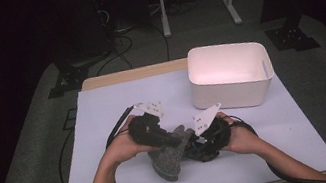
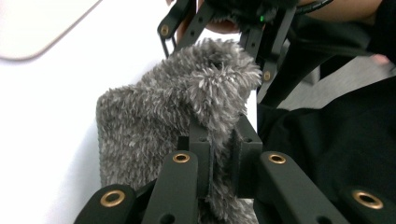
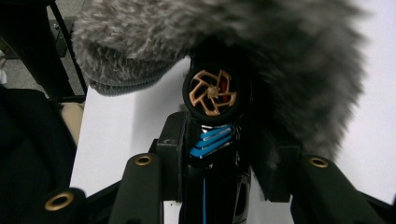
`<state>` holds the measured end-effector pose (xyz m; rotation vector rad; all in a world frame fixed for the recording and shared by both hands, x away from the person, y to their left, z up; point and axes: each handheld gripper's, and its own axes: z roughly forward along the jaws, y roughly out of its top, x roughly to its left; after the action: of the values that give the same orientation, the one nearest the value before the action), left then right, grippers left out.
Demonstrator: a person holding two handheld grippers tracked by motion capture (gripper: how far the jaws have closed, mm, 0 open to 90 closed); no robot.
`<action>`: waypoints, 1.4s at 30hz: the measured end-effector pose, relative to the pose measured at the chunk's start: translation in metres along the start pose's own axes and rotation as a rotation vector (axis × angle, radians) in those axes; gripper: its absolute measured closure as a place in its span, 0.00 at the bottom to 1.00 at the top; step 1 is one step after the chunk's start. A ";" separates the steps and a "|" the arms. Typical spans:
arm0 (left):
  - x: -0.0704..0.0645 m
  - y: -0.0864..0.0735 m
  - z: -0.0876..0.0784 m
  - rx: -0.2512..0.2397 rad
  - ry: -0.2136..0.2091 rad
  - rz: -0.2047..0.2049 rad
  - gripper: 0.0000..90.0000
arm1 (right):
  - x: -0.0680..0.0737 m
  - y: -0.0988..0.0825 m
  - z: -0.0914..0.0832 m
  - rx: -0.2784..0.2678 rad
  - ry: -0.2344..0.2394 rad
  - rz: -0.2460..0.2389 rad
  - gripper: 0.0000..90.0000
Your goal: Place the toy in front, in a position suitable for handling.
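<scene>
Pinching the fuzzy grey sock (image 2: 154, 121) at its cuff, left hand-held gripper (image 2: 219, 158) clamped on the soft pile. Gripping a black toy car (image 3: 212, 135) firmly, right hand-held gripper (image 3: 224, 172) pushing it in. Hovering near the middle of the white worktop (image 1: 103, 112); bin (image 1: 229, 75) sitting far right, dark room behind.

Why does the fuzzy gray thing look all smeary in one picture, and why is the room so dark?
Right gripper view: the gray fuzzy pouch sits too near the lens, so it blurs. Left gripper view: its fur looks sharp. High view: light falls on the table and white bin; beyond stays dark.
</scene>
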<state>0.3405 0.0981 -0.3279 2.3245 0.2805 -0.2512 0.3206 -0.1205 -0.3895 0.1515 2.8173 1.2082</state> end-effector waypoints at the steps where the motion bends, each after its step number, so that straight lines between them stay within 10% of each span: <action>1: -0.001 0.003 0.000 0.013 0.007 0.010 0.91 | 0.000 0.000 0.000 -0.002 -0.002 -0.005 0.64; 17: 0.004 -0.001 0.016 -0.003 -0.015 -0.008 0.90 | 0.002 -0.028 -0.036 -0.080 -0.043 0.056 0.64; 42: 0.003 -0.010 -0.005 -0.014 0.014 -0.014 0.90 | -0.002 -0.013 -0.020 -0.134 -0.015 0.038 0.64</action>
<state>0.3414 0.1090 -0.3315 2.3116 0.3047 -0.2388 0.3193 -0.1439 -0.3846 0.2065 2.7216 1.3920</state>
